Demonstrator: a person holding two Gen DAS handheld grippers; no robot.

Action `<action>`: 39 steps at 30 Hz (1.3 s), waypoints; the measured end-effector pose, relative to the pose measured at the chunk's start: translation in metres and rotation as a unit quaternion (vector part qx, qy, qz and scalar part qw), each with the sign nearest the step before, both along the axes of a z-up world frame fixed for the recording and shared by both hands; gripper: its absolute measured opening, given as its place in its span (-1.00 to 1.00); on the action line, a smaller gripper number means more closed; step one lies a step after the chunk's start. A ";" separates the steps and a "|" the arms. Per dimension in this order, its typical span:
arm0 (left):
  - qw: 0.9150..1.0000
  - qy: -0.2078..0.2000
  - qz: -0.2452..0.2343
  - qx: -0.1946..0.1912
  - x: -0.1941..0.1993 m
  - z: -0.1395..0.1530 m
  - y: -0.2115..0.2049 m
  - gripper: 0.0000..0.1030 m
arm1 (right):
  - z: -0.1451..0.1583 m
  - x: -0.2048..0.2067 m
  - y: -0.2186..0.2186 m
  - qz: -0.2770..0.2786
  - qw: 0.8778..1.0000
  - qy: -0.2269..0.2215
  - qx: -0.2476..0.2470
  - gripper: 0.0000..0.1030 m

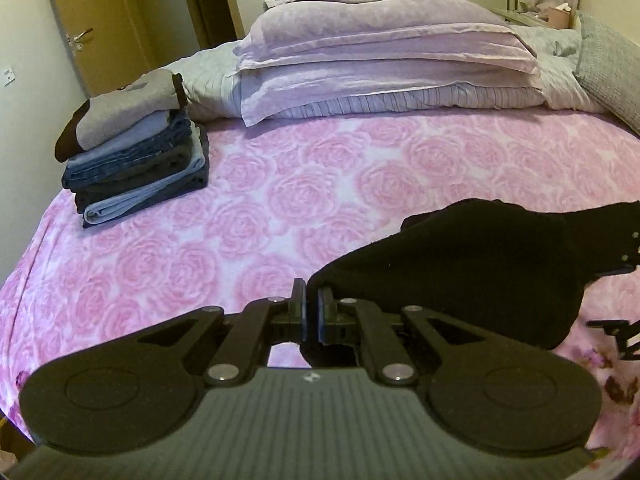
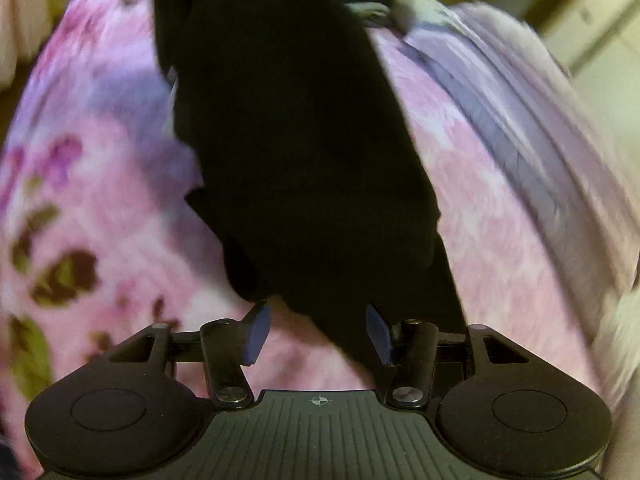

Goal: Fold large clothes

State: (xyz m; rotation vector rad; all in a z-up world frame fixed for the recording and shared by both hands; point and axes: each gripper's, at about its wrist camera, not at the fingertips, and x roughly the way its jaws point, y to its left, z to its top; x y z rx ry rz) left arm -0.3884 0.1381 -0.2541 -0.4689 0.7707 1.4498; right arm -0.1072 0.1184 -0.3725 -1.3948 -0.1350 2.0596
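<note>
A black garment (image 1: 472, 268) hangs in a band above the pink rose-patterned bedspread (image 1: 248, 208). My left gripper (image 1: 312, 312) is shut on its near corner, and the cloth runs between the blue pads and off to the right. In the blurred right wrist view the same black garment (image 2: 304, 128) stretches away from the camera over the bedspread (image 2: 472, 200). My right gripper (image 2: 318, 332) is open, its blue fingertips (image 2: 258, 330) wide apart, and the cloth's near end lies between them and against the right one. Part of the right gripper (image 1: 624, 248) shows at the far right edge.
A stack of folded clothes (image 1: 136, 152), jeans under a grey top, sits at the bed's back left. Lilac pillows (image 1: 384, 60) lie across the head of the bed, with a grey cushion (image 1: 612, 76) at the right. A wooden door (image 1: 92, 24) stands behind on the left.
</note>
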 end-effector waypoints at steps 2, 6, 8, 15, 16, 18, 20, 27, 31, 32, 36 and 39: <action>1.000 0.004 -0.005 -0.001 -0.001 -0.004 0.000 -0.91 | -0.015 -0.005 0.001 0.027 0.999 -0.013 0.022 -0.04; 1.000 0.012 -0.012 -0.003 -0.002 -0.008 -0.001 -0.91 | -0.026 -0.012 0.008 0.034 0.999 -0.006 0.029 -0.71; 1.000 0.016 -0.016 -0.004 -0.004 -0.006 -0.001 -0.91 | -0.008 -0.009 0.011 0.006 0.999 0.024 0.024 -1.00; 0.997 -0.003 -0.059 0.043 -0.014 0.041 0.011 -0.91 | 0.110 0.016 0.024 -0.176 0.969 0.137 0.105 -1.00; 0.996 -0.009 -0.072 0.059 -0.016 0.055 0.015 -0.91 | 0.128 0.018 0.025 -0.199 0.960 0.151 0.124 -1.00; 0.992 -0.020 -0.092 0.083 -0.018 0.078 0.021 -0.91 | 0.166 0.021 0.023 -0.242 0.940 0.177 0.162 -1.00; 0.986 -0.027 -0.117 0.116 -0.018 0.109 0.023 -0.92 | 0.198 0.021 0.013 -0.268 0.923 0.199 0.194 -1.00; 0.964 -0.033 -0.155 0.212 -0.026 0.194 0.000 -0.92 | 0.315 0.011 -0.038 -0.283 0.871 0.251 0.314 -1.00; 0.956 -0.027 -0.157 0.247 -0.026 0.222 -0.046 -0.92 | 0.356 0.012 -0.081 -0.259 0.854 0.277 0.356 -1.00; 0.954 -0.020 -0.155 0.258 -0.024 0.227 -0.060 -0.92 | 0.362 0.012 -0.089 -0.252 0.850 0.284 0.365 -1.00; 0.952 -0.028 -0.144 0.269 -0.025 0.243 -0.108 -0.92 | 0.385 0.017 -0.140 -0.229 0.825 0.304 0.419 -1.00; 0.955 -0.008 -0.149 0.257 -0.018 0.239 -0.129 -0.92 | 0.394 0.028 -0.152 -0.223 0.841 0.297 0.394 -1.00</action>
